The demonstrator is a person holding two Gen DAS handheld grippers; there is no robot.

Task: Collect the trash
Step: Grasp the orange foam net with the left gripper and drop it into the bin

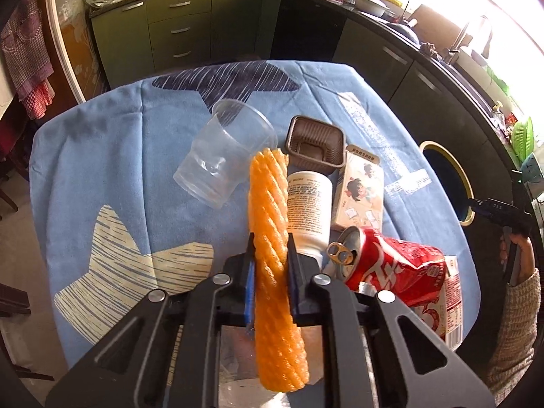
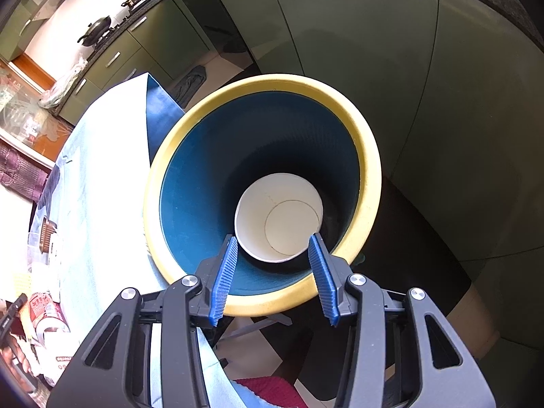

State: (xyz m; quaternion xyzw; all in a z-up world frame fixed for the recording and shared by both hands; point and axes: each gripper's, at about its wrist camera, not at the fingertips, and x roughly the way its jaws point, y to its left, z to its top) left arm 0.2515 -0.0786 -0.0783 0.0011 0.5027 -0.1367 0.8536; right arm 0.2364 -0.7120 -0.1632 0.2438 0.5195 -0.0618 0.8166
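My left gripper (image 1: 271,241) is shut on an orange foam net sleeve (image 1: 272,238) and holds it above the blue-clothed table (image 1: 119,156). On the table lie a clear plastic cup (image 1: 221,153), a brown plastic tray (image 1: 316,144), a white bottle (image 1: 307,210), a small cartoon carton (image 1: 360,193), a crushed red can (image 1: 391,265) and a red-white carton (image 1: 450,309). My right gripper (image 2: 273,241) is open and empty above the yellow-rimmed blue bin (image 2: 367,170), which holds a white paper cup (image 2: 278,217).
The bin (image 1: 455,176) stands past the table's right edge. Green kitchen cabinets (image 1: 176,27) and a cluttered counter run behind and to the right. A hand holding the other gripper (image 1: 510,224) shows at the right.
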